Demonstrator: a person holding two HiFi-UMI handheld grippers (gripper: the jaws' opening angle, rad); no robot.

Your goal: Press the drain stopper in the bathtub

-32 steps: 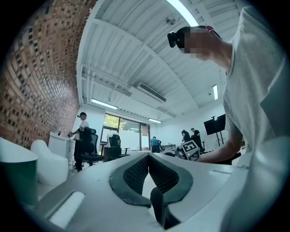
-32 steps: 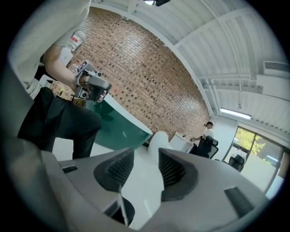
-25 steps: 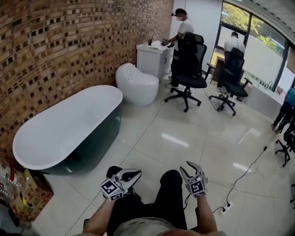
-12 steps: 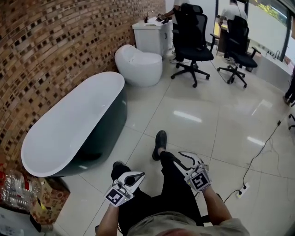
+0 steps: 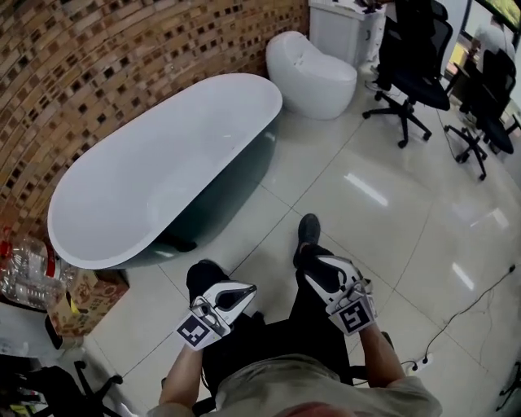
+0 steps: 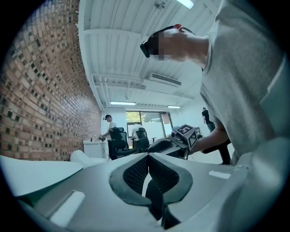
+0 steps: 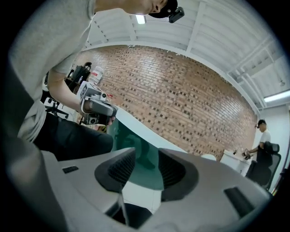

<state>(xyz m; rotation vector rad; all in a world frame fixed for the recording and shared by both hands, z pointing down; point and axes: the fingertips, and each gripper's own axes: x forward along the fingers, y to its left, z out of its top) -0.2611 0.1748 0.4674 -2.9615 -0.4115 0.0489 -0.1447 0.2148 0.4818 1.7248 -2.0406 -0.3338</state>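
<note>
The oval bathtub [image 5: 155,175], white inside and dark green outside, stands along the brick wall at the left of the head view. Its drain stopper is not visible in any view. Both grippers are held low in front of the person's body, over the legs and well short of the tub. My left gripper [image 5: 247,288] has its pads together on nothing [image 6: 147,156]. My right gripper [image 5: 321,273] is open with nothing between its pads, and the tub's green wall [image 7: 136,142] shows through the gap in the right gripper view [image 7: 147,154].
A white toilet [image 5: 313,73] and a white cabinet [image 5: 346,24] stand beyond the tub. Black office chairs [image 5: 411,73] are at the top right. A cardboard box [image 5: 77,301] and plastic bottles [image 5: 24,269] sit at the tub's near end. A power strip [image 5: 419,362] lies on the tiles.
The head view has tilted down and drawn nearer the tub, which now looks larger and more central. Both grippers stay in front of the body, their jaws unchanged.
</note>
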